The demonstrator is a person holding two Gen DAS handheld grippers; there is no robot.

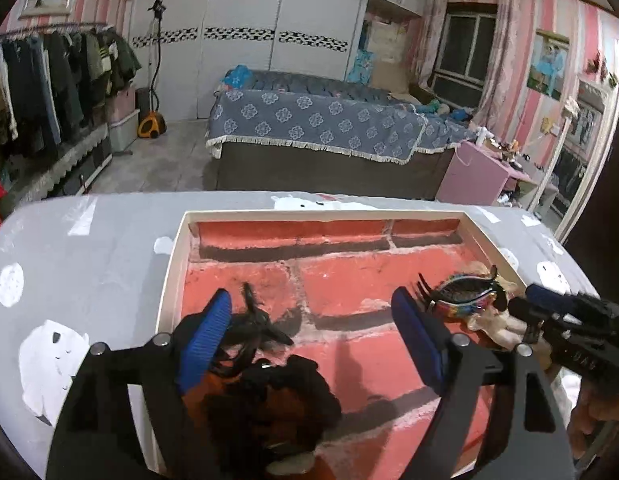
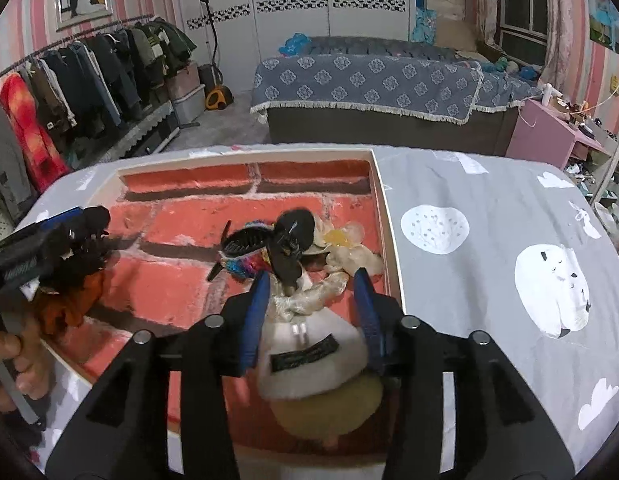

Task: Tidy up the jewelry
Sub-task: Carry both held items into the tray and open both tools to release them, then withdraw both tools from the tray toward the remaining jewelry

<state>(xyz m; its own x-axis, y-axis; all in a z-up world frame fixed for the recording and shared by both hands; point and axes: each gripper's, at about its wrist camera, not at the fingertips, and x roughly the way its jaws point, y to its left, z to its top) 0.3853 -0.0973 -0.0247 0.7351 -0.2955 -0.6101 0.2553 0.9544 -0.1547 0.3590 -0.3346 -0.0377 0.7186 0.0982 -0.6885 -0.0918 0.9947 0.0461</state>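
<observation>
A white-rimmed tray (image 1: pixel 171 264) with a red brick-pattern lining lies on the grey table; it also shows in the right wrist view (image 2: pixel 383 200). My left gripper (image 1: pixel 313 312) is open over its left part, above a black hair clip (image 1: pixel 255 320) and a black-and-orange scrunchie (image 1: pixel 277 404). My right gripper (image 2: pixel 311 284) is open over the tray's right part, above a white fluffy scrunchie (image 2: pixel 309 364), a clear scrunchie (image 2: pixel 317 292), a black clip (image 2: pixel 289 248) and a multicoloured claw clip (image 2: pixel 241 248). That claw clip (image 1: pixel 465 296) also shows in the left view.
The tray sits on a grey cloth with white animal prints (image 2: pixel 549 280). Behind the table are a bed (image 1: pixel 317 128), a clothes rack (image 1: pixel 49 80) on the left and a pink side table (image 1: pixel 481 172) on the right.
</observation>
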